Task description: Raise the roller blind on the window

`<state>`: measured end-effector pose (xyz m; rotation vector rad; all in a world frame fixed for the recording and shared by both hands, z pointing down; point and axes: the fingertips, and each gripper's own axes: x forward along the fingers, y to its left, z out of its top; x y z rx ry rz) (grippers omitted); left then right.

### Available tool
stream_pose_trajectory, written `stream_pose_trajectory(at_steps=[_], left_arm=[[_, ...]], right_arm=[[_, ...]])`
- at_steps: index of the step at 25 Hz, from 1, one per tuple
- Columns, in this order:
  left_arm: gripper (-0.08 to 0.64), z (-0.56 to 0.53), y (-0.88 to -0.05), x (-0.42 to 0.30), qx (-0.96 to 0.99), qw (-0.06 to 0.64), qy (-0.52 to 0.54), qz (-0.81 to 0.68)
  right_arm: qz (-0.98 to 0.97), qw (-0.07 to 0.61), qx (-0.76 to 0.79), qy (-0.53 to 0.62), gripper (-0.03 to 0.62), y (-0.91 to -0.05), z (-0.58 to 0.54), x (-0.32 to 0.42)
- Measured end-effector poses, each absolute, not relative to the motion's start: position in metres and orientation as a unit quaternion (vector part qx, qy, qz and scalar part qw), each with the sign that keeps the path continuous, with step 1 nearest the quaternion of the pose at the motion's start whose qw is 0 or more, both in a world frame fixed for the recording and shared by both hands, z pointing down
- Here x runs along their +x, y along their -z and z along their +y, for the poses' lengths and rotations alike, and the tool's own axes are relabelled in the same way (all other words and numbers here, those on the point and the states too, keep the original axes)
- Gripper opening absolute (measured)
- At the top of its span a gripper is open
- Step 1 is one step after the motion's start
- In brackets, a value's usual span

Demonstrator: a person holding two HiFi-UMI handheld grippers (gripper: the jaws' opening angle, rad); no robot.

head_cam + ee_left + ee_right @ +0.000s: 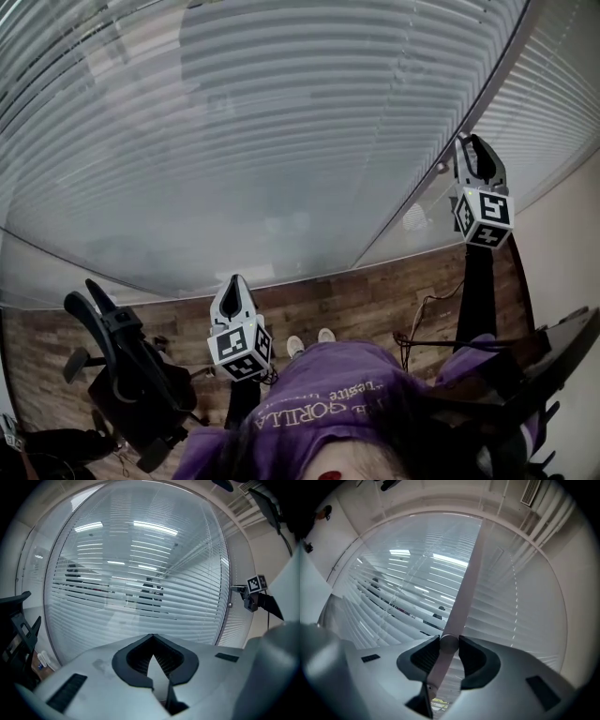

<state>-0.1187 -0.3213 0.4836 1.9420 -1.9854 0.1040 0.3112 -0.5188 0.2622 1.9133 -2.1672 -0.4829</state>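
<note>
Horizontal slat blinds (281,122) cover a wide window, and a second blind (553,103) hangs right of a grey mullion (412,211). The same mullion (464,583) runs up the right gripper view. My right gripper (472,142) is raised against it, and in the right gripper view it (449,645) is shut on a small round knob (449,644) on the mullion. My left gripper (234,283) hangs lower, in front of the big blind (140,583). That gripper (152,638) has its jaws closed tip to tip with nothing between them.
A black office chair (127,375) stands at my left on the wooden floor (366,300). Cables (422,323) trail near the wall at the right, beside a dark piece of furniture (553,361). The person's shoes (309,342) are close to the window.
</note>
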Motion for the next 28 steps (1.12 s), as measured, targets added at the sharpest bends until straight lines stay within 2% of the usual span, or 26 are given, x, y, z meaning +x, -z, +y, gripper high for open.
stream_pose_trajectory(at_steps=[15, 20, 28], left_arm=[[0.000, -0.324, -0.486, -0.119, 0.687, 0.183, -0.036, -0.702], [0.000, -0.322, -0.486, -0.121, 0.686, 0.184, -0.036, -0.704], [0.000, -0.321, -0.484, -0.122, 0.684, 0.181, -0.035, -0.706]], right_arm=[[-0.721, 0.139, 0.643, 0.216, 0.124, -0.263, -0.520, 0.310], [-0.703, 0.182, 0.646, 0.235, 0.124, -0.260, -0.516, 0.305], [-0.690, 0.204, 0.640, 0.269, 0.124, -0.257, -0.515, 0.300]])
